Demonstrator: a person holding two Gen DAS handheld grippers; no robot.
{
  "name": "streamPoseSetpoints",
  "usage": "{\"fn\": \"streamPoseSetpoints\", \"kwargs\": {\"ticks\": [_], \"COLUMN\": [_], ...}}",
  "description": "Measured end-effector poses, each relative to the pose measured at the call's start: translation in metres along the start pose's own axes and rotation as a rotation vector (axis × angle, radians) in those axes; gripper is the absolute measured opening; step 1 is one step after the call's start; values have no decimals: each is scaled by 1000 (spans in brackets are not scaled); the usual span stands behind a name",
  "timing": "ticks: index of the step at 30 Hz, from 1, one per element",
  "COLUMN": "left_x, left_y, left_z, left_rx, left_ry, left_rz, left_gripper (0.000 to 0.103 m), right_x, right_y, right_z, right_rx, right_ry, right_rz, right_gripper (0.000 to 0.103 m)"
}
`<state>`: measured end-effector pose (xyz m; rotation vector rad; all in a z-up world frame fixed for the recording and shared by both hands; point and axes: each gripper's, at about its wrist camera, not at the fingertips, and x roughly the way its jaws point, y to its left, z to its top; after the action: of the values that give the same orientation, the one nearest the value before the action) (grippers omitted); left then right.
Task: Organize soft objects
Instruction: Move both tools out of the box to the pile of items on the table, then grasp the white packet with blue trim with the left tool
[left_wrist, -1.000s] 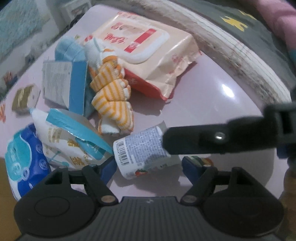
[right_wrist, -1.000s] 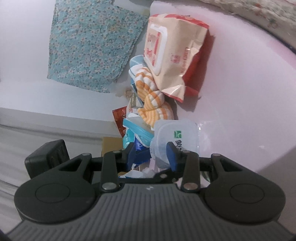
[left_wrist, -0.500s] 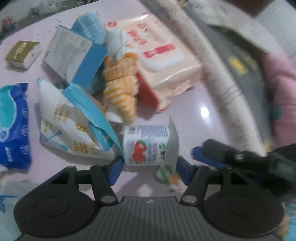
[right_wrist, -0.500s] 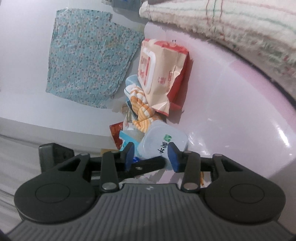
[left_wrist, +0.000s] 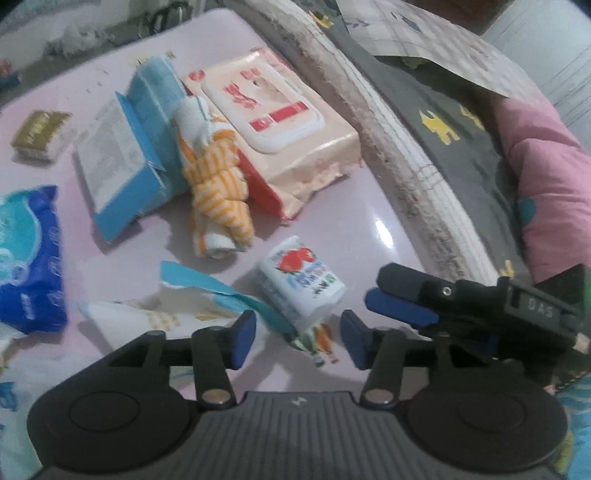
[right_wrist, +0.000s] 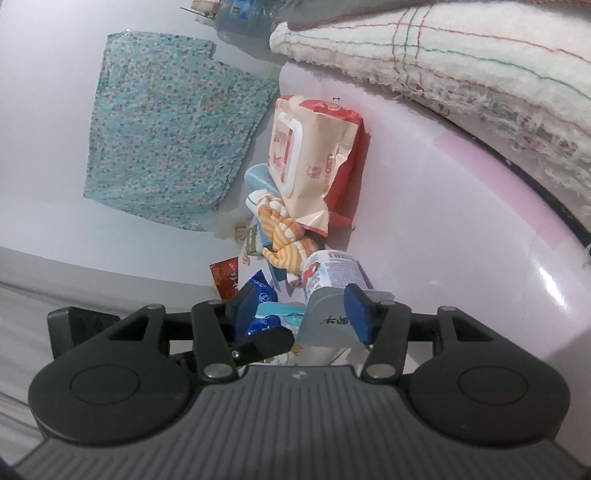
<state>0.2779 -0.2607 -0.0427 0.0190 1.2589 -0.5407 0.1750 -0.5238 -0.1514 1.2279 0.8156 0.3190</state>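
A small white tissue pack (left_wrist: 301, 286) with a strawberry print lies tilted on the pink table (left_wrist: 351, 229), its near end between my left gripper's (left_wrist: 298, 342) blue pads. The jaws are closing, and a gap shows on each side of the pack. My right gripper (left_wrist: 376, 288) hovers just right of the pack, its jaws opening. In the right wrist view the pack (right_wrist: 332, 269) sits by the right pad of my right gripper (right_wrist: 301, 310), clear of the other pad. Behind lie an orange-striped cloth (left_wrist: 218, 199) and a peach wet-wipes pack (left_wrist: 280, 122).
A blue box (left_wrist: 122, 173), a dark blue tissue pack (left_wrist: 26, 258), a torn white-and-teal pack (left_wrist: 166, 317) and a small gold pack (left_wrist: 38, 134) crowd the left. A rolled white blanket (left_wrist: 406, 155) borders the table's right edge. A floral cloth (right_wrist: 166, 140) lies beyond.
My right gripper's jaws have widened off the pack's end. My left gripper has narrowed and risen, and the pack has turned from crosswise to pointing away from it.
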Motion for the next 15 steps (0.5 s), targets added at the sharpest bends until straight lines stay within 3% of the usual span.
{"fn": "streamPoseSetpoints", "kwargs": {"ticks": [8, 12, 15], "left_x": [-11, -22, -31], "left_y": [-1, 11, 21], "left_z": [-6, -8, -5], "left_rx": [98, 104, 107], "left_ry": [-25, -32, -70], "left_rz": [234, 246, 303], "left_gripper": [55, 61, 61], "right_x": [4, 0, 2], "right_y": [15, 22, 25], "right_z": [-8, -21, -41], "right_rx": [-82, -78, -65], "right_ry": [20, 55, 82], "right_rz": [-57, 3, 28], "right_gripper": [53, 54, 54]}}
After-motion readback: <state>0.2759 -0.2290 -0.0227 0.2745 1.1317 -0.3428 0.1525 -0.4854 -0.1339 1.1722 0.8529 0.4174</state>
